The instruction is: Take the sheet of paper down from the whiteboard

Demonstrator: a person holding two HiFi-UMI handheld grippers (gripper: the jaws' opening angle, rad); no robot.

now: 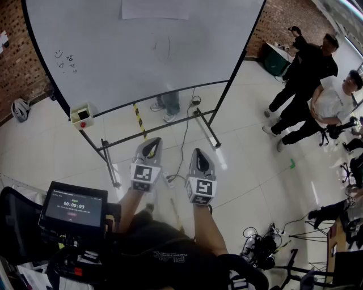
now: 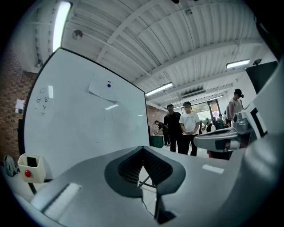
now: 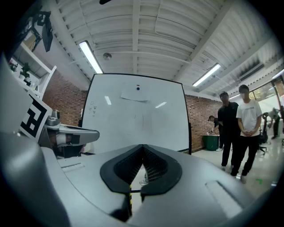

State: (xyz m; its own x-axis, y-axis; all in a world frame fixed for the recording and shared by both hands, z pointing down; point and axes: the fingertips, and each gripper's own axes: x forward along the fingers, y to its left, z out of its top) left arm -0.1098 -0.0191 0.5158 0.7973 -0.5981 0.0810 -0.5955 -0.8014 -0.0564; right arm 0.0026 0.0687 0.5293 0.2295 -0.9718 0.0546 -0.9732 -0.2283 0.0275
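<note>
1. Whiteboard first: the large white board with a thin black frame on a grey metal stand (image 1: 142, 51) stands upright ahead of the person, well apart from both grippers. A few faint pen marks show on its left side and middle.

2. Sheet of white rectangular paper (image 1: 155, 8): it hangs high on the board, close under the top edge and about midway across. Its long axis runs level, along the top of the board. In the head view the picture's edge cuts off its upper part. It looks flat and thin, and its lower edge seems to lift a little off the board.

3. Left grey two-jaw gripper (image 1: 152, 141): its jaws are pressed together with nothing between them. It is held level and low, so the paper lies far up and forward, and a little to the left in its own view.

4. Right grey two-jaw gripper (image 1: 199, 153): its jaws are likewise together and empty, also level. In its own view the paper sits almost straight above the jaws, so I judge this hand the better lined up. Neither is plainly nearer.

5. Small dark round magnet (image 3: 138, 88): it appears to pin the sheet near its top edge. The coming move calls for a long reach upward.
</note>
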